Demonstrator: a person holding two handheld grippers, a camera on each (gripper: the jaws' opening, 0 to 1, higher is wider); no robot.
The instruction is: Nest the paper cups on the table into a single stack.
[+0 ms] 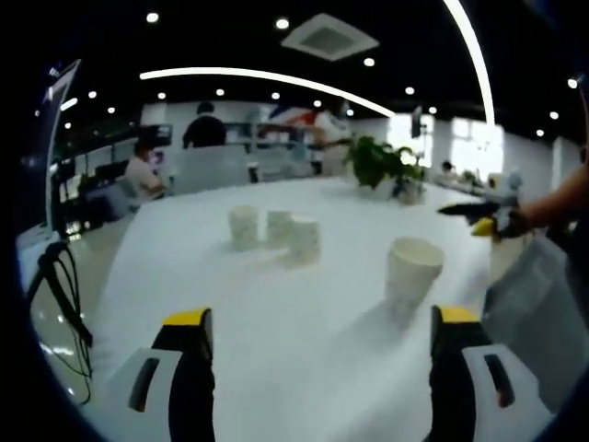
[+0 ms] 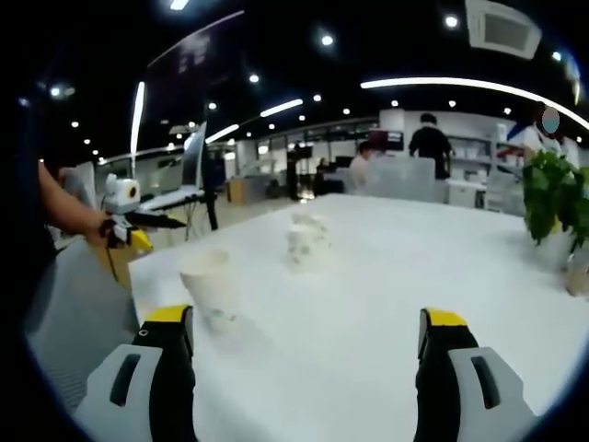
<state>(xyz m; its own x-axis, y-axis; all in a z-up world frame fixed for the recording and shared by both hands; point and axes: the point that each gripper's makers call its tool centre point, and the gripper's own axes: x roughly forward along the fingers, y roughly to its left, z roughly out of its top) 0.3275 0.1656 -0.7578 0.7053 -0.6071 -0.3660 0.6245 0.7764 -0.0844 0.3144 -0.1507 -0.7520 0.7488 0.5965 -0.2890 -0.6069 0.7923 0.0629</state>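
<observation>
We see the white table stretching wide and bare between both grippers and the cups. The near paper cup stands upright, mouth up, close to the table's edge (a plain off-white cone); three more cups cluster farther in, also upright. Left gripper and right gripper hover with jaws spread wide, holding nothing.

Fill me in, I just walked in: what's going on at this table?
A person holds a gripper in each hand over a white table. The left gripper and right gripper are open and empty. One paper cup stands alone near them; three more cups cluster farther back. Nothing is stacked yet.
</observation>
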